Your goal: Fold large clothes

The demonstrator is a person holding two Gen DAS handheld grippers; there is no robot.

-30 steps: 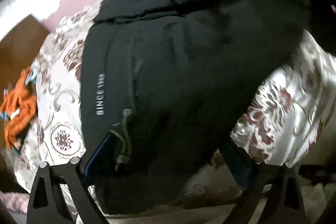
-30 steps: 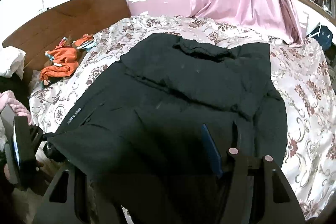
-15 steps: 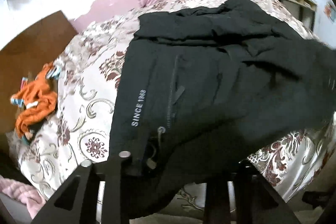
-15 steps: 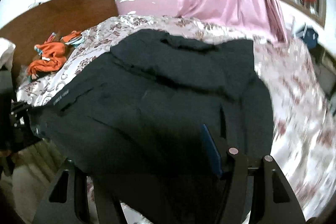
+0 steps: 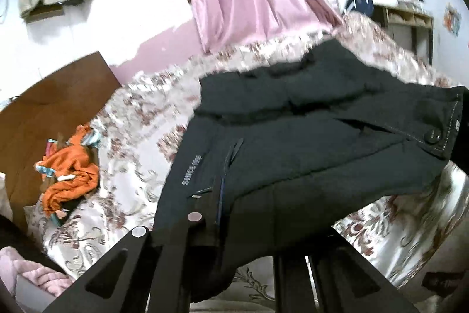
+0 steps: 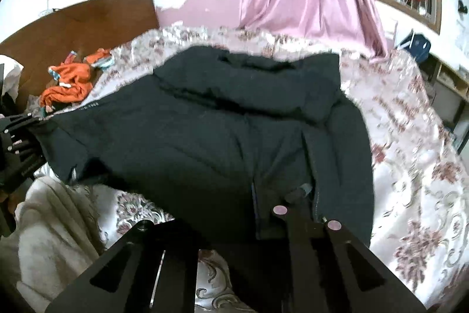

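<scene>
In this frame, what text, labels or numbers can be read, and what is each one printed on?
"SINCE 1968": pale print running along the front edge of the black jacket, read in the left wrist view at; the digits are small, so the year is my best reading.
In the right wrist view only the tail of that print shows, too blurred to read.
Small pictures on the far wall: too blurred to read.

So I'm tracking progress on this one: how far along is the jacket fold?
Early. Done: the black jacket is spread on the floral bedspread, with its top part apparently folded over. In hand: the left gripper and the right gripper have both shut on the near hem, which is lifted off the bed. Left: carrying the hem over and the remaining folds.
</scene>
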